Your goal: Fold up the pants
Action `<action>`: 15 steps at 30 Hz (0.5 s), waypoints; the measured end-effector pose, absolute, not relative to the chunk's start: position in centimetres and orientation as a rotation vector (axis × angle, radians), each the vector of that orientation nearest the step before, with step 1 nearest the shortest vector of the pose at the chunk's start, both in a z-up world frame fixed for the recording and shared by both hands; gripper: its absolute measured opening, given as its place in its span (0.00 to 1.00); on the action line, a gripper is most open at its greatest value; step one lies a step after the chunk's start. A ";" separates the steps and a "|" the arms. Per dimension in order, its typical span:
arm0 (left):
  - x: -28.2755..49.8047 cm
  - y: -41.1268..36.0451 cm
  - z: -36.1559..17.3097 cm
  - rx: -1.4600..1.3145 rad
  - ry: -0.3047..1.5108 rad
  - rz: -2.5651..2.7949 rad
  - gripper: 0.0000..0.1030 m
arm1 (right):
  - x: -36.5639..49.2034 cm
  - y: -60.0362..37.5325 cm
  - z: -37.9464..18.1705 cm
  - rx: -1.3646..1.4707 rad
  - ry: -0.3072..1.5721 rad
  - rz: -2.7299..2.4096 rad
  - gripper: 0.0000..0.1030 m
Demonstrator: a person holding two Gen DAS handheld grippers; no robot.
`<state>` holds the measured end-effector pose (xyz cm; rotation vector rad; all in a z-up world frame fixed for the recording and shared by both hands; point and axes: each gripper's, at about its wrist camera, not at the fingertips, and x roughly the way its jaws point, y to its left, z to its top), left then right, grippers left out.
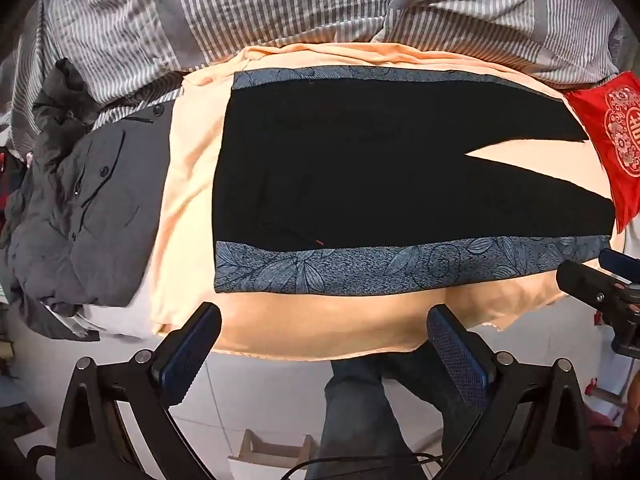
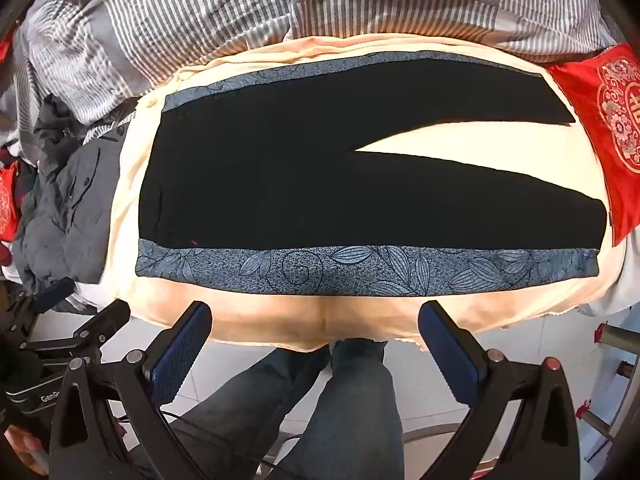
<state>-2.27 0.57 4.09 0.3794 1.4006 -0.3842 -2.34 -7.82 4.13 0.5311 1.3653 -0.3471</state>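
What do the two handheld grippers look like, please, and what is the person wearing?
Both the left gripper and the right gripper have black angular frames with silver pivot bolts, and two fingers faced with dark blue textured pads. White lettering starting "Gen" marks the left unit's body, and thin black cables trail below. The person wears dark grey jeans.

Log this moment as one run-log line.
stage: before first fold | pants: flat, legs apart | left gripper: open, empty | right gripper: open, empty | sheet: under pants
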 end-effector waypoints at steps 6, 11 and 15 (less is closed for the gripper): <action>-1.1 1.9 4.2 0.375 1.437 -0.420 1.00 | -2.2 -7.3 4.4 0.522 1.362 -0.336 1.00; -0.9 2.4 3.8 0.394 1.432 -0.400 1.00 | -2.2 -7.2 4.3 0.527 1.368 -0.340 1.00; -0.6 2.6 3.6 0.401 1.428 -0.395 1.00 | -2.0 -7.3 4.4 0.535 1.365 -0.345 1.00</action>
